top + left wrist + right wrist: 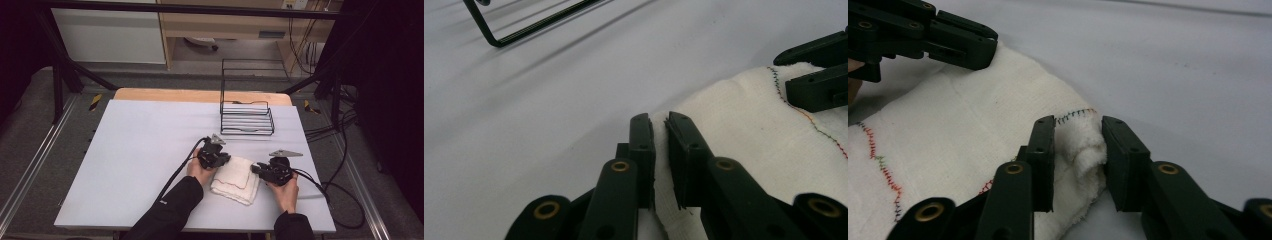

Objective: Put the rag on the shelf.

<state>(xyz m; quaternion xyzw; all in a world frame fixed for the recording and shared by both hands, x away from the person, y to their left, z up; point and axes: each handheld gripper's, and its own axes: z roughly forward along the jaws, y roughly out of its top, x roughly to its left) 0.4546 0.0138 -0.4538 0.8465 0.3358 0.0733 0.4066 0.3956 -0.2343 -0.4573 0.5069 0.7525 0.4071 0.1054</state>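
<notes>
The left gripper [660, 131] is clamped on the near-left edge of a folded white towel [234, 179]. The right gripper [1078, 142] is pinched on a bunched corner at its right edge. The towel lies on the grey table [135, 150], with a black wire rack [246, 119] behind.
</notes>
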